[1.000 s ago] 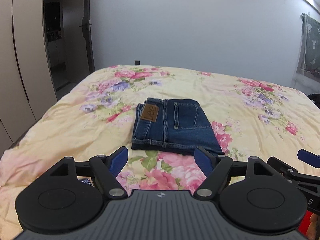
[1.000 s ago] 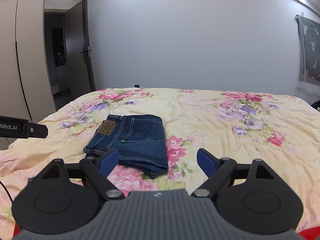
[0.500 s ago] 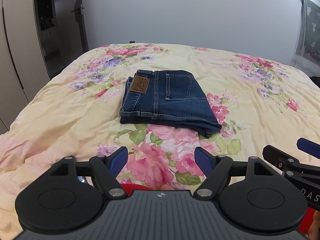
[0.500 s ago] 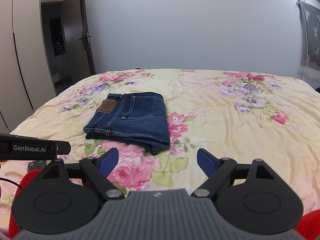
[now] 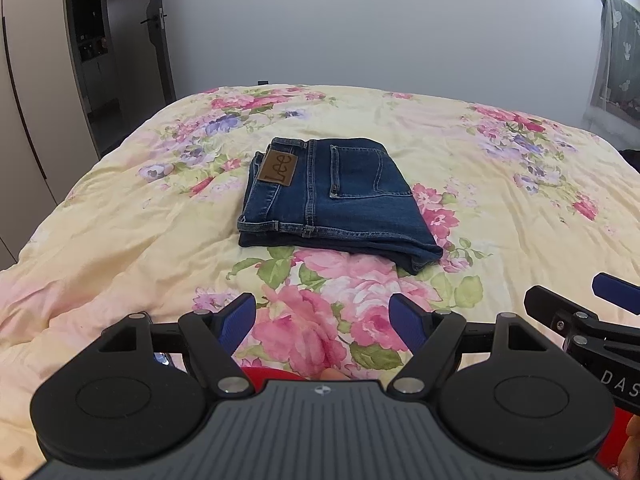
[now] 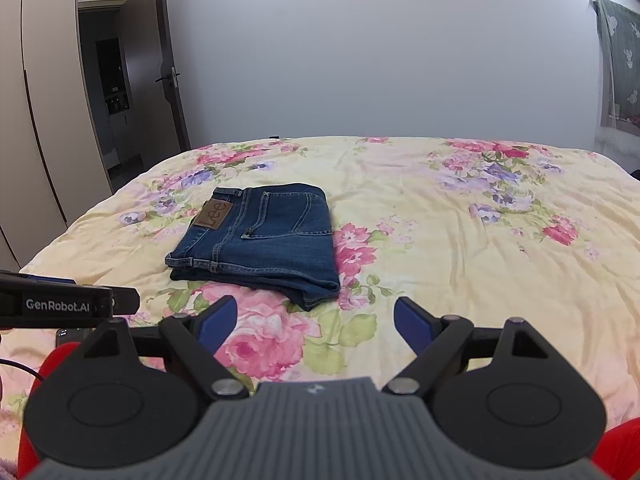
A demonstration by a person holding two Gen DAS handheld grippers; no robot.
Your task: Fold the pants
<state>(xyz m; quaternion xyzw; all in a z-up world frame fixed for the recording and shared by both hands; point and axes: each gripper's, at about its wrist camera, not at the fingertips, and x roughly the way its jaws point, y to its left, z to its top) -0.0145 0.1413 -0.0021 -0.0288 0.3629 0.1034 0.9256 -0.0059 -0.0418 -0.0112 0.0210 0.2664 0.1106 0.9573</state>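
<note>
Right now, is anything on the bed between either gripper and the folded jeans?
Nothing visible. Only bare floral bedspread lies between the open left gripper and the folded jeans, and likewise ahead of the open right gripper. Both jaws are empty.

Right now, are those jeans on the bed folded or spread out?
Folded. The jeans lie as one compact stack on the floral bedspread, layered edges showing along the near side, back pocket and leather patch on top.

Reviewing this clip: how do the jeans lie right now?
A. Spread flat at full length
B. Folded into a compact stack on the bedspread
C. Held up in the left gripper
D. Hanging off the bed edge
B: the jeans lie folded in layers on the floral bedspread, with the left gripper and right gripper both open and clear of them.
</note>
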